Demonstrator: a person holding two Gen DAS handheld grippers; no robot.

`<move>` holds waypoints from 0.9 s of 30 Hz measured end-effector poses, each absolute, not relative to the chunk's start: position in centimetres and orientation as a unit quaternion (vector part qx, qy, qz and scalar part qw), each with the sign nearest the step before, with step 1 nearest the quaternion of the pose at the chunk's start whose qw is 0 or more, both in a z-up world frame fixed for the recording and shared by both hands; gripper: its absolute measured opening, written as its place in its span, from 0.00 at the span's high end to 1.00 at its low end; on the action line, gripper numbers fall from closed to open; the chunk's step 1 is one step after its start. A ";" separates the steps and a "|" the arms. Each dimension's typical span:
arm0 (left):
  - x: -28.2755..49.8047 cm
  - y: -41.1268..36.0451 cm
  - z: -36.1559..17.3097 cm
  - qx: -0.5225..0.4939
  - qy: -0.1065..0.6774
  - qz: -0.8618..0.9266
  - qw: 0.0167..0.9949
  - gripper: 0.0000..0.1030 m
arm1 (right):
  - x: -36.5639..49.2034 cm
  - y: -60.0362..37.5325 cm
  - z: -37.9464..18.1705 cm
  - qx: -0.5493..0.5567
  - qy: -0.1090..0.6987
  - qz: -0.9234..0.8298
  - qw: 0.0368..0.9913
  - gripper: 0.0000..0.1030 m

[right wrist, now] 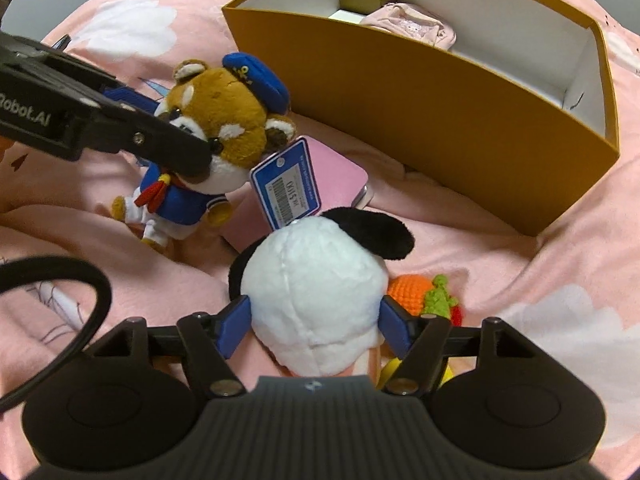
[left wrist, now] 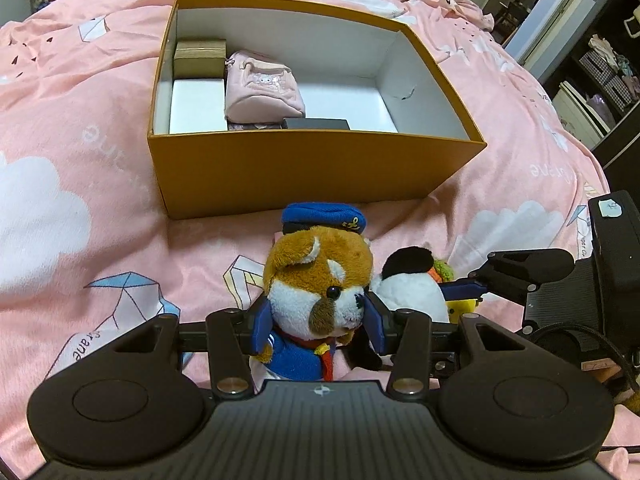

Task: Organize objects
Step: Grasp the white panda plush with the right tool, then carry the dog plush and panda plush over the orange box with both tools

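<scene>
A brown sailor plush [left wrist: 316, 280] with a blue cap sits on the pink bed in front of the orange box [left wrist: 312, 172]. My left gripper [left wrist: 318, 322] has its blue fingers on both sides of the plush's head, touching it. In the right wrist view the same plush [right wrist: 224, 128] lies at the upper left with the left gripper [right wrist: 176, 140] on its face. My right gripper [right wrist: 316, 324] has its fingers against both sides of a white plush with black ears [right wrist: 316, 292]. That plush also shows in the left wrist view [left wrist: 412, 284].
The orange box [right wrist: 440, 136] holds a gold box [left wrist: 199, 58], a white box [left wrist: 196, 106], a pink pouch [left wrist: 262, 84] and a dark case [left wrist: 316, 124]. A pink flat box [right wrist: 340, 176], a blue price tag [right wrist: 286, 184] and an orange crochet toy [right wrist: 420, 288] lie by the plushes. Shelves [left wrist: 600, 80] stand at right.
</scene>
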State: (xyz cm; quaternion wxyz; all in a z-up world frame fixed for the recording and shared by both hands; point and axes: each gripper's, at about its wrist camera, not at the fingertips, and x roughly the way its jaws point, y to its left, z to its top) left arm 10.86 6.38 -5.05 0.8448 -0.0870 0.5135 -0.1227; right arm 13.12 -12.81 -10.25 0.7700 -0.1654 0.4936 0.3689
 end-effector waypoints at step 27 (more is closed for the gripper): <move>19.0 7.0 5.4 -0.183 0.405 -0.153 0.883 0.48 | 21.6 -19.0 5.5 0.053 0.405 0.280 0.869 0.43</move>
